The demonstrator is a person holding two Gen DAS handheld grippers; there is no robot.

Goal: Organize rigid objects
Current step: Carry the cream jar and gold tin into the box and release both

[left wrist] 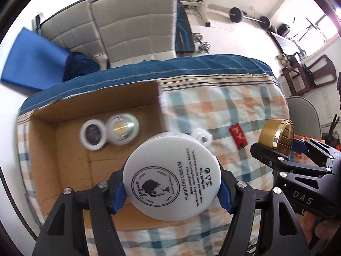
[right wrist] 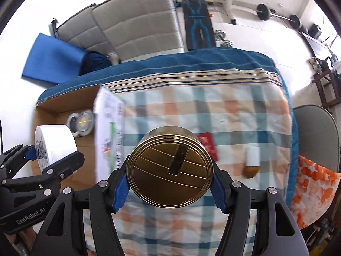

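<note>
White, smooth and stiff, the round plastic cream jar [left wrist: 171, 176] is being pinched at its sides by my left gripper [left wrist: 170, 189] above the brown cardboard box [left wrist: 70, 155] at the checkered table's left edge; my right gripper [right wrist: 169, 180] is clamping the round brass-coloured metal tin [right wrist: 169, 167], probably heavier and slippery, over the middle.

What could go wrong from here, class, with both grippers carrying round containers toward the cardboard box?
1. The white cream jar is pinched only at its curved sides by the left gripper; it might slip or rotate.
2. The gold tin in the right gripper risks the same.
3. Two jars already in the cardboard box could get knocked.
</note>
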